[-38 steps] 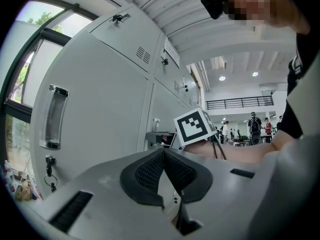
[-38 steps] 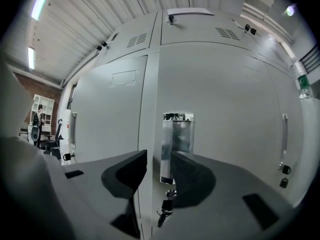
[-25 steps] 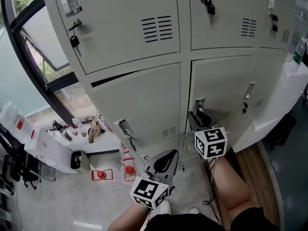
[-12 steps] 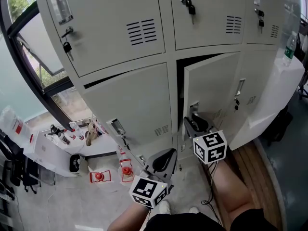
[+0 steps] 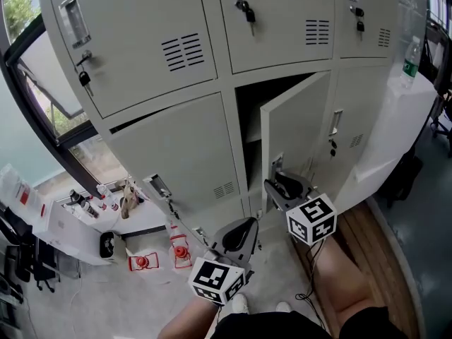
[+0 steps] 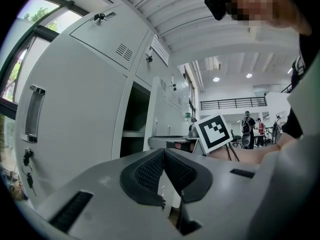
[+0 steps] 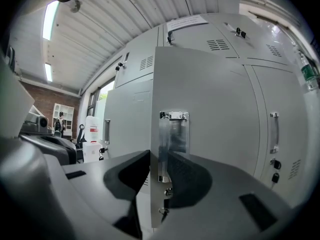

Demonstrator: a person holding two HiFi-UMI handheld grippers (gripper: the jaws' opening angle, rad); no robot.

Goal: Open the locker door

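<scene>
when viewed from the head, fills most of the frame with a grey locker bank [image 5: 176,140], two rows of vented doors. in the lower row, shows the middle locker door [image 5: 293,129] swung partway out on its right-hand hinges, free edge toward the person, with a dark compartment [image 5: 247,115] and a shelf behind it. below that, finds the right gripper [image 5: 277,181] at the free edge, jaws clamped on the door at its metal handle [image 7: 172,141], one pad behind the sheet and one on the front. lower and further left, leaves the left gripper [image 5: 244,228] apart from the lockers, jaws pressed together at the tips with nothing between them. smallest of all, up top, has a key [image 5: 248,11] hanging from the upper middle lock.
</scene>
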